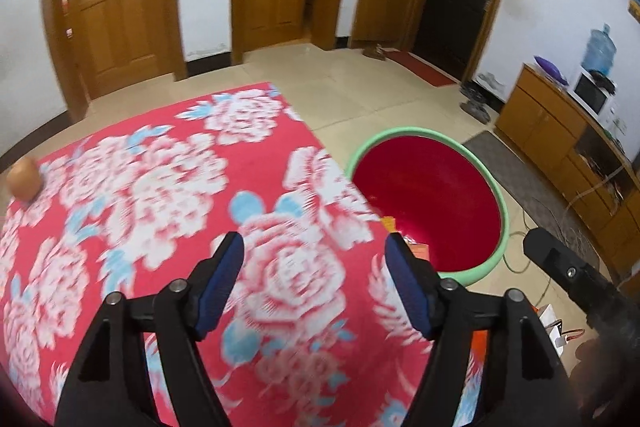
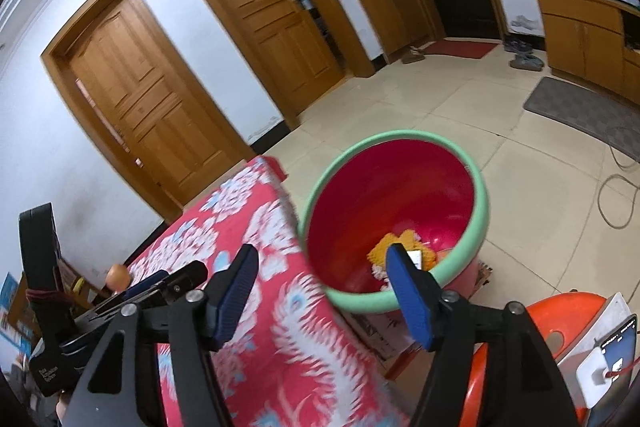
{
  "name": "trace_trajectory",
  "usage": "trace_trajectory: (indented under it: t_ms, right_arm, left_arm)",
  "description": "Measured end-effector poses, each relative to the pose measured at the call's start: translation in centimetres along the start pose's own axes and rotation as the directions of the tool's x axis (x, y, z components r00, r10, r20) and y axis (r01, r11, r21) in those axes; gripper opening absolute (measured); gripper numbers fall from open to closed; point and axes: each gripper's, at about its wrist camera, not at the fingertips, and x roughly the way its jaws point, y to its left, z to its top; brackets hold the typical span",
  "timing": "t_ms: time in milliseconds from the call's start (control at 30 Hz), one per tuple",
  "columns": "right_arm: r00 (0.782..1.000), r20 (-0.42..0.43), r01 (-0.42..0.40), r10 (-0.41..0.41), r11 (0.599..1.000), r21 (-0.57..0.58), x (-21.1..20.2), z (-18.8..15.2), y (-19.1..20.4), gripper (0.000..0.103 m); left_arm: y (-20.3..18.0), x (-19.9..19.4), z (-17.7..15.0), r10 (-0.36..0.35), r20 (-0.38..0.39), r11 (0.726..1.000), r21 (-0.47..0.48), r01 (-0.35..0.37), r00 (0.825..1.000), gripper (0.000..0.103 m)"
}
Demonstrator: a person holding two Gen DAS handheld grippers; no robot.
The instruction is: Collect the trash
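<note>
My left gripper [image 1: 314, 241] hovers open over a table covered in a red floral cloth [image 1: 160, 207], with nothing between its blue pads. A brown egg-like object [image 1: 24, 183] sits at the cloth's far left edge; the right wrist view shows this brown object [image 2: 117, 274] too. Beside the table stands a red bin with a green rim [image 1: 400, 133]. My right gripper [image 2: 322, 251] is open and empty above the table corner and the bin's rim [image 2: 400, 137]. Orange and yellow scraps with a white piece [image 2: 400, 245] lie in the bin's bottom.
An orange stool [image 2: 560, 311] with a phone on a white box stands at the right. A cardboard box [image 2: 380, 331] sits under the bin. Wooden doors [image 1: 120, 7], a cabinet [image 1: 560, 131] with a microwave, a grey mat [image 2: 588, 111] and a floor cable [image 2: 616, 203] lie beyond.
</note>
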Motion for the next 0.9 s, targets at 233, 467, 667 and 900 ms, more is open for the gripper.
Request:
trace_trajectory:
  t_ms: [233,467,667,900]
  right_arm:
    - [1.0,0.004,-0.03,0.03,0.995,-0.091,-2.1,-1.8,3.6,0.078]
    - [0.999,0.009,-0.043,0.045,0.986,-0.164,-3.8,-3.3,6.3,0.094]
    - [0.998,0.01,-0.056,0.059,0.975,-0.215,-4.9,-4.5,8.2,0.095]
    - [0.998,0.011,-0.064,0.068,0.966,-0.252,-5.7,-5.6,9.7,0.095]
  left_arm:
    - [3.1,-4.5,-2.1,0.116,0.06,0.991,-0.075,-0.112,0.991,0.079]
    - [4.9,-7.8,-3.7,0.209,0.099,0.973,-0.121,-0.197,0.973,0.086]
    - [5.9,-10.5,-4.8,0.249,0.122,0.96,-0.163,-0.228,0.961,0.088]
    - [6.7,-12.8,-5.7,0.283,0.143,0.947,-0.196,-0.253,0.948,0.089]
